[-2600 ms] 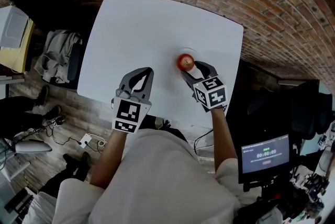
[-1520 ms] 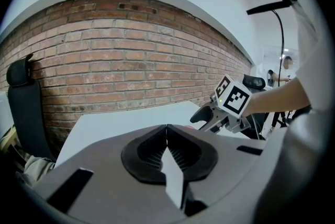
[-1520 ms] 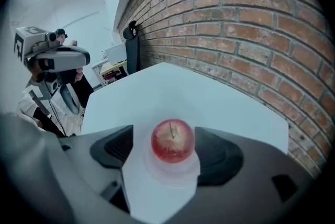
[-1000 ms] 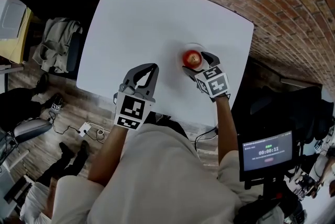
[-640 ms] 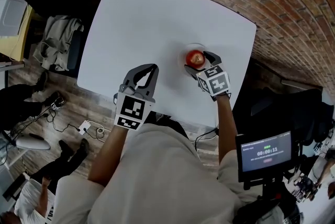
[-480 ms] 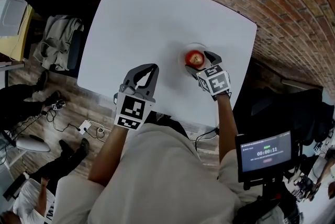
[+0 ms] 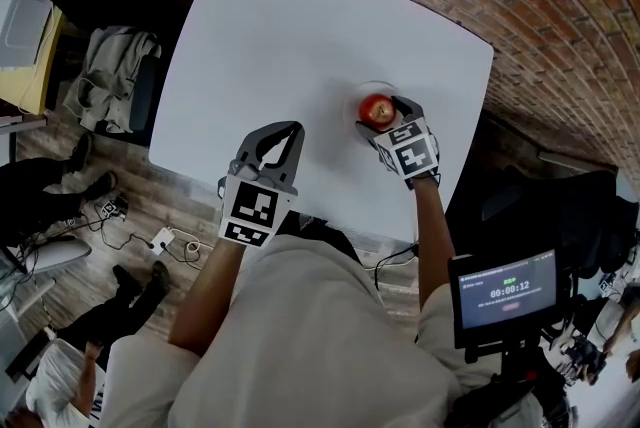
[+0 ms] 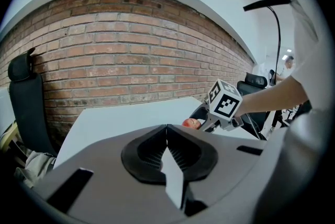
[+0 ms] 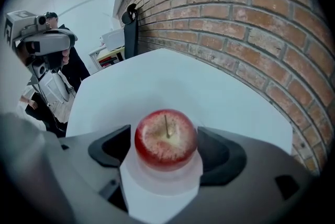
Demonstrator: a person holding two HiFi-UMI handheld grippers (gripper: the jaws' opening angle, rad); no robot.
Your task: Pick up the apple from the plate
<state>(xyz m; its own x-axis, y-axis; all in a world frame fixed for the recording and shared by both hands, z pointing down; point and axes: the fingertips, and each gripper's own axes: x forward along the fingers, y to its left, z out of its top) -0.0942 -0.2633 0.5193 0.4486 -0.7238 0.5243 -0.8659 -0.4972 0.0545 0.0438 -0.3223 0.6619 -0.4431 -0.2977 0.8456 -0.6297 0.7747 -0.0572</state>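
A red apple [image 7: 377, 109] [image 9: 166, 139] with its stem up sits on a small white plate [image 7: 368, 87] [image 9: 162, 181] near the right edge of the white table [image 7: 290, 36]. My right gripper [image 7: 382, 113] [image 9: 165, 152] is open and straddles the apple, one dark pad close on each side; I cannot tell whether they touch it. The apple rests on the plate. My left gripper [image 7: 281, 132] [image 8: 167, 131] is shut and empty, over the table's front edge, well left of the apple. The left gripper view also shows the apple [image 8: 190, 123] in the distance.
A brick wall [image 9: 251, 24] runs behind the table. Left of the table stand a dark chair with clothes [image 7: 115, 96] and cables on the wooden floor [image 7: 150, 261]. A monitor [image 7: 505, 291] stands at the lower right. A person [image 9: 49, 66] with equipment is beyond the table.
My right gripper has slid forward so that the apple now sits between its jaws. The left gripper has stayed in place, shut.
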